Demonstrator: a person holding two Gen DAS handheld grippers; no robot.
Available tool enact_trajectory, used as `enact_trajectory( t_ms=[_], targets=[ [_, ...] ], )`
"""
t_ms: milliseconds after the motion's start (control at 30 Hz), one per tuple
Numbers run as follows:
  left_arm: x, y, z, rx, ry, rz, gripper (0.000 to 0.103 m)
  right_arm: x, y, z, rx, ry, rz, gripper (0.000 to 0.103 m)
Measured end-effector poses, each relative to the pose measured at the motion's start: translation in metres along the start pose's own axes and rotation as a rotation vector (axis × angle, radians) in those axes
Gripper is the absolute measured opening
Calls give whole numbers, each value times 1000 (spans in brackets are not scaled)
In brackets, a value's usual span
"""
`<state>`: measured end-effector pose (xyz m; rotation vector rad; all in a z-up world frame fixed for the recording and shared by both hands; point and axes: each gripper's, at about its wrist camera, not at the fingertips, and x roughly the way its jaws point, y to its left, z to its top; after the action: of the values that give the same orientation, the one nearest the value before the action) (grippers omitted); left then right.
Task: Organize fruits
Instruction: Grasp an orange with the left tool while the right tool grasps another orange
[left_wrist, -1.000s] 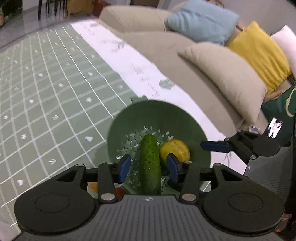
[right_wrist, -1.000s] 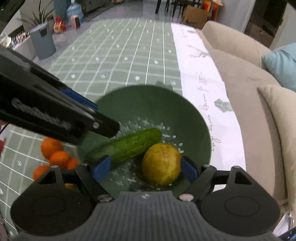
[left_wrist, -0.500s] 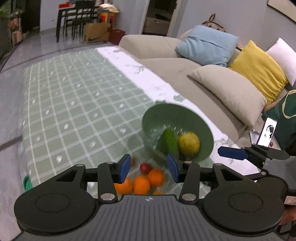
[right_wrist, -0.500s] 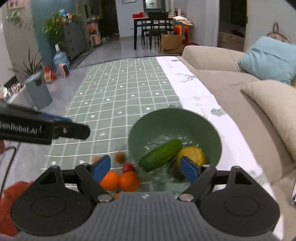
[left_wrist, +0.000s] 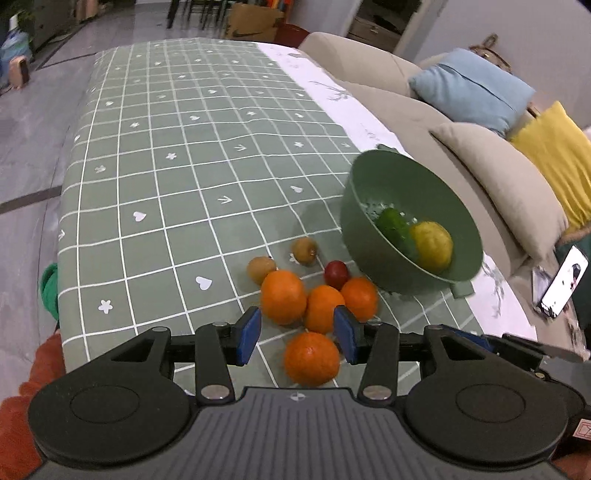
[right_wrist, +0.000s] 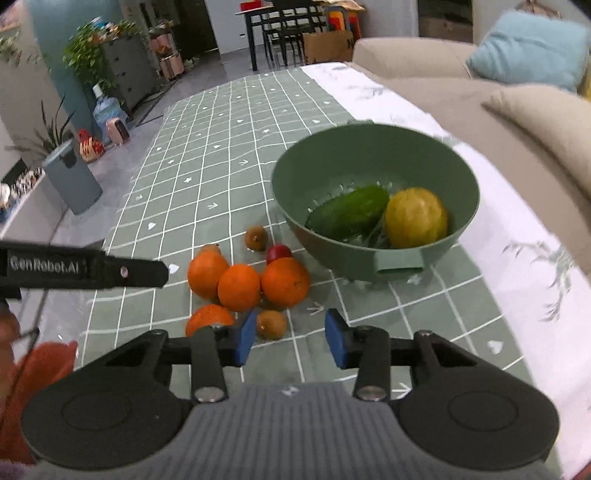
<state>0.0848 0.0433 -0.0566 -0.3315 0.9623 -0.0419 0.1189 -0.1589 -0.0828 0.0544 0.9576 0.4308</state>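
Both tongs had pulled back from the bowl, where the cucumber and lemon lay. Left tongs hung released over an orange; right tongs gaped empty above the table. Loose oranges clustered beside the bowl, probably next to be gathered.

in the left wrist view the green colander's near wall hides the lower part of the cucumber, and the phone screen at the right edge is too small to read. in the right wrist view the lowest orange is half hidden behind a gripper finger, and the blue cushion is cut off at the upper right.
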Motion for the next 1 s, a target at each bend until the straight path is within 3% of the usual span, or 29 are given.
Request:
enact_trajectory(
  t_ms=[667, 1000],
  targets=[
    [65, 21, 18, -150, 118, -16, 47, 66, -18, 27, 173, 52, 81, 38],
    [71, 34, 18, -227, 129, -53, 43, 78, -31, 25, 264, 72, 132, 40]
  ],
)
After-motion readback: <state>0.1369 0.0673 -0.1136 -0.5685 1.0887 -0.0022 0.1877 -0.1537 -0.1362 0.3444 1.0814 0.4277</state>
